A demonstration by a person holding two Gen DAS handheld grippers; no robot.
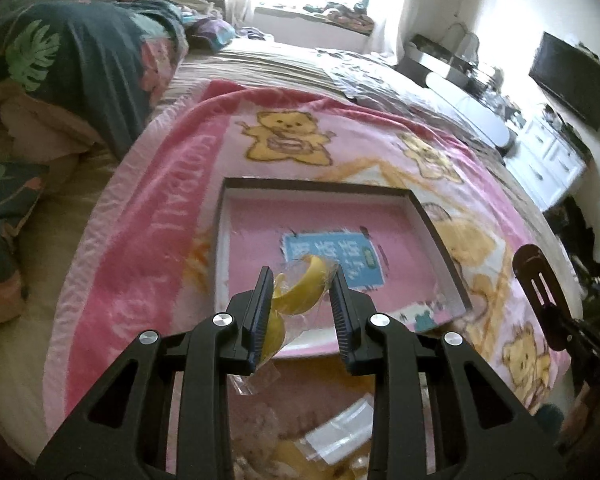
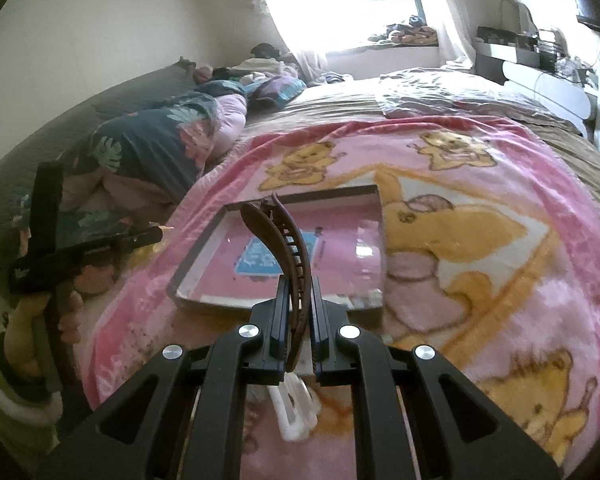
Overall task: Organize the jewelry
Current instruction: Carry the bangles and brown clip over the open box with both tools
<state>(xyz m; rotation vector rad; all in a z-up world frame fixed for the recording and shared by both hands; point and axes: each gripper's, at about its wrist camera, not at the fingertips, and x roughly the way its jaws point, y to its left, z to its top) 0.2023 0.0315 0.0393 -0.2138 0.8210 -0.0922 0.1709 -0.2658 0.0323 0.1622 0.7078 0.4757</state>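
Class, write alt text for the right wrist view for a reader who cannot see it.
The right gripper is shut on a brown hair clip, held above a shallow pink-lined box on a pink bear-print blanket. At left, a hand holds the other gripper.

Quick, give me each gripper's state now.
Left gripper: closed on a yellow hair clip in a clear bag.
Right gripper: closed on a brown hair clip.

Left gripper [image 1: 300, 300] clamped, right gripper [image 2: 300, 320] clamped, both angled downward
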